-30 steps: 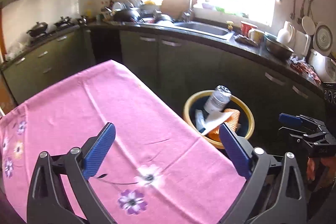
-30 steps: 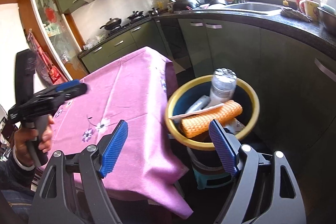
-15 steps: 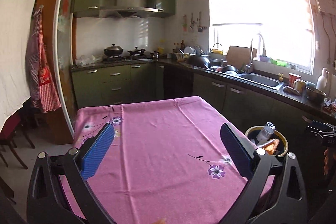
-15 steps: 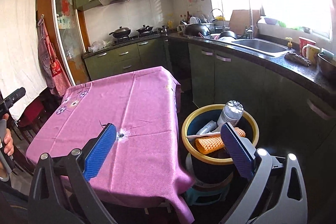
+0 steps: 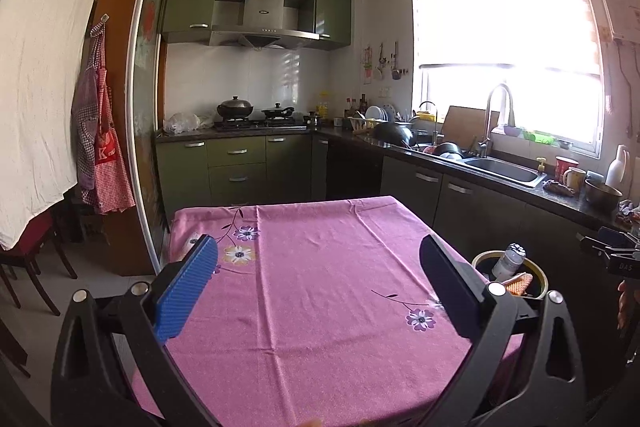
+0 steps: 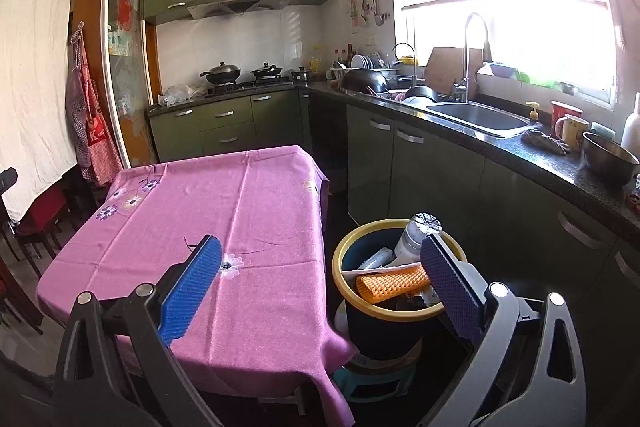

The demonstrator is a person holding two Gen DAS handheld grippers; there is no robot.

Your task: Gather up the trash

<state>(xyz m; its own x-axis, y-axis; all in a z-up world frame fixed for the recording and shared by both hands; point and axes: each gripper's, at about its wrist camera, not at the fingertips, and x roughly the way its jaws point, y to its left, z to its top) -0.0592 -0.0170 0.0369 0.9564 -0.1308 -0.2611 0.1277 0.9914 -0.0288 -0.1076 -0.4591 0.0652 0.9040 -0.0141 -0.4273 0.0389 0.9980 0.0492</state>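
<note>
A dark bin with a yellow rim [image 6: 348,291] stands to the right of the table and holds a clear bottle [image 6: 412,237], an orange ridged piece [image 6: 394,283] and white scraps. It also shows in the left wrist view [image 5: 538,273]. My left gripper [image 5: 318,289] is open and empty above the pink flowered tablecloth [image 5: 320,267]. My right gripper [image 6: 320,285] is open and empty, held near the table's front right corner, its right finger in front of the bin. The right gripper's body [image 5: 616,251] shows at the right edge of the left wrist view.
The pink-clothed table [image 6: 224,203] fills the middle of the kitchen. Green cabinets with a dark counter [image 6: 520,155] and a sink [image 6: 480,117] run along the right. A stove with pots [image 5: 252,115] is at the back. Aprons [image 5: 100,147] and chairs [image 5: 24,259] are at left.
Both grippers have drawn back and risen away from the bin and table, so the whole kitchen is in view. Both stayed open and empty.
</note>
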